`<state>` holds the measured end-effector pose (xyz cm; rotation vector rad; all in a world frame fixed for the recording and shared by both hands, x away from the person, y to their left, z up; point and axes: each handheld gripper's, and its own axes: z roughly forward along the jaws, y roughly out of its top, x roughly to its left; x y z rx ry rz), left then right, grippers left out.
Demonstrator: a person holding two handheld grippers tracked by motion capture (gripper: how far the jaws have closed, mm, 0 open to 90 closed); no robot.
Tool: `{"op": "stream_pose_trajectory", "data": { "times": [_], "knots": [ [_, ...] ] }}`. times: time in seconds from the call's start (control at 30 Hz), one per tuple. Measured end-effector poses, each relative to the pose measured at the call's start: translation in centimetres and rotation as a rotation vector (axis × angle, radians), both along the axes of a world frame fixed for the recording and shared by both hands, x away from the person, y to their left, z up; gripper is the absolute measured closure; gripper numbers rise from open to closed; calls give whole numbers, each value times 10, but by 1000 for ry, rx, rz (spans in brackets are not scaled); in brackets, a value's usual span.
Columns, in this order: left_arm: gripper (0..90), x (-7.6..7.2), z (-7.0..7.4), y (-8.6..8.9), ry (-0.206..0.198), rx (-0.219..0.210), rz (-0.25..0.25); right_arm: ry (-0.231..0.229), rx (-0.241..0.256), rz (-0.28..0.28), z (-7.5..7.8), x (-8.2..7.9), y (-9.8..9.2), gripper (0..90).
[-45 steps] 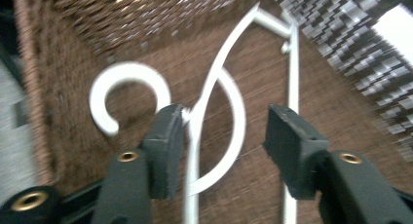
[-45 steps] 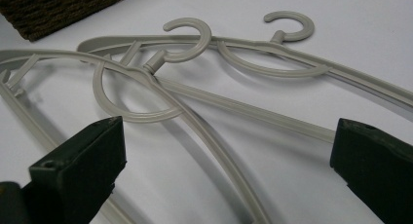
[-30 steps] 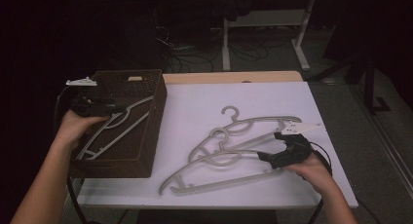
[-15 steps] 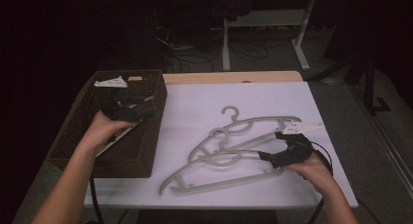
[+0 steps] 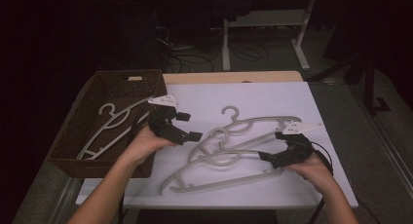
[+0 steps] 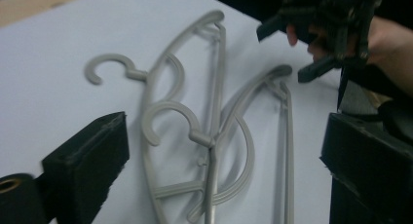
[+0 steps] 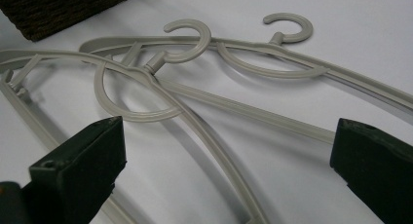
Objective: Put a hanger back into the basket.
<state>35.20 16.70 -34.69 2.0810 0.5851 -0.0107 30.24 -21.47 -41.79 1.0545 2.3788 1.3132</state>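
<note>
With one hanger (image 5: 109,126) lying in the basket (image 5: 78,158) at the left, the empty, released left gripper (image 5: 187,126) points toward the two hangers (image 5: 229,153) on the table (image 5: 272,95), where the right gripper (image 5: 270,146) waits spread wide, so the next move seems a careful grasp of one bar.

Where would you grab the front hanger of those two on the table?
Probably the straight bottom bar of the front hanger: it lies flat, thin and free of the rear hanger. Come from above with the open right gripper, fingers astride it.
</note>
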Motion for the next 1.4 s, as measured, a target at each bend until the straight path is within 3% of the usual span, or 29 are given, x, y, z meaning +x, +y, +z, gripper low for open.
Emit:
{"op": "stream_pose_trajectory", "data": {
  "times": [0.2, 0.3, 0.47, 0.63, 0.77, 0.97, 1.33, 1.4],
  "knots": [
    [133, -9, -31, -17, 15, 61, -43, -1, 0, 3, 0, 0, 0, 0],
    [192, -13, -44, -19, 1, 90, -52, -2, -2, 3, 0, 0, 0, 0],
    [325, -19, -65, -19, 16, 143, -68, 0, -5, 2, 0, 0, 0, 0],
    [422, -23, -79, -24, -12, 239, -67, 2, -13, 5, -1, 0, 1, 0],
    [483, -24, -86, -30, -33, 291, -75, 3, -15, 8, -2, 0, 1, 0],
    [539, -25, -90, -34, -74, 335, -67, 3, -17, 12, -2, 0, 2, 0],
    [529, -26, -92, -36, -106, 360, -93, 3, -18, 16, -2, 1, 2, 0],
    [490, -27, -95, -37, -110, 397, -99, 3, -18, 16, -2, 1, 2, 0]
  ]
}}
